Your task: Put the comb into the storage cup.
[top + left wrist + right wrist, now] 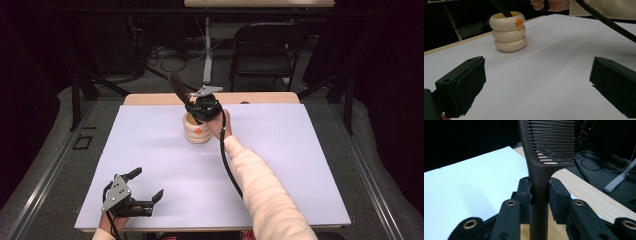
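Your work surface is the table (150,150), covered in white and filling the middle of the high view. Just above the centre of that view stands the holder (195,129), a cream cup shaped like three stacked rings with an orange mark near its rim; in the left gripper view it sits at the upper left. Your right gripper (202,107) hangs directly over the holder, its jaws clamped on the handle of a dark comb (541,170), whose teeth point toward the top of the right gripper view. In the left gripper view the comb's lower end already sits inside the holder's mouth. Judged from this, the step in hand is either seating or drawing out the comb: keep the handle in line with the opening, move straight along it, and avoid levering against the rim, since the holder looks light enough to tip. Your left gripper (142,192) rests at the lower left of the high view, jaws spread wide and empty; use it to steady the holder if it rocks.
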The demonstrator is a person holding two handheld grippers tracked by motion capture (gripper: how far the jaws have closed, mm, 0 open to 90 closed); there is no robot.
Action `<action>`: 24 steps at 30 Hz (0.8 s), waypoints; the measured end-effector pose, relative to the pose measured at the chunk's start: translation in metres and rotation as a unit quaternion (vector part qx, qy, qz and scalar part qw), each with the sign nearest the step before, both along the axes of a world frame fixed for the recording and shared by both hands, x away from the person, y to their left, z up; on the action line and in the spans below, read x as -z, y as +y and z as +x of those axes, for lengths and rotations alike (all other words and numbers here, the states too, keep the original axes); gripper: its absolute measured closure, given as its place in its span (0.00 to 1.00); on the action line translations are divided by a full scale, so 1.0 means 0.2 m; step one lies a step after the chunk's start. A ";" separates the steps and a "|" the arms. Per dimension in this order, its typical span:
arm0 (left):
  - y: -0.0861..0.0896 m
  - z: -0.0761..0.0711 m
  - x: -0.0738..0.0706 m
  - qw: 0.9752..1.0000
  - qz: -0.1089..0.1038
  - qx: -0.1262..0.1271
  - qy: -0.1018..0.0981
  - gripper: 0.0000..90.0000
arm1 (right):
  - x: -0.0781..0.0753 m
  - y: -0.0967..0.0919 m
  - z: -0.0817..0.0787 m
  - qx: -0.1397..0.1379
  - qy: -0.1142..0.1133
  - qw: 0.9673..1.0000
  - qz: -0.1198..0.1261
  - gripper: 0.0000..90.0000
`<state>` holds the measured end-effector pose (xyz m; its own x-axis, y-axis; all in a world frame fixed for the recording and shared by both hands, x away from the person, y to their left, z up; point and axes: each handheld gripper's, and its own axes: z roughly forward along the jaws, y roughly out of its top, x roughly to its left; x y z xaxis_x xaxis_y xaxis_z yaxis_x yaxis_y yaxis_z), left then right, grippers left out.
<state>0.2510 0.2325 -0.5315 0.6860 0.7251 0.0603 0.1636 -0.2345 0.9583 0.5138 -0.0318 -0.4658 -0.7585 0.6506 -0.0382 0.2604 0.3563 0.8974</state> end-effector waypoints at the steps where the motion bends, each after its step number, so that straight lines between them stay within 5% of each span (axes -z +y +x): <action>1: 0.00 0.00 0.00 1.000 0.001 0.000 -0.001 0.00 | 0.00 0.00 0.00 0.000 0.000 1.000 -0.001 0.80; 24: 0.00 0.00 0.00 1.000 0.001 0.000 0.000 0.01 | 0.06 0.01 0.00 -0.005 0.012 1.000 -0.019 0.80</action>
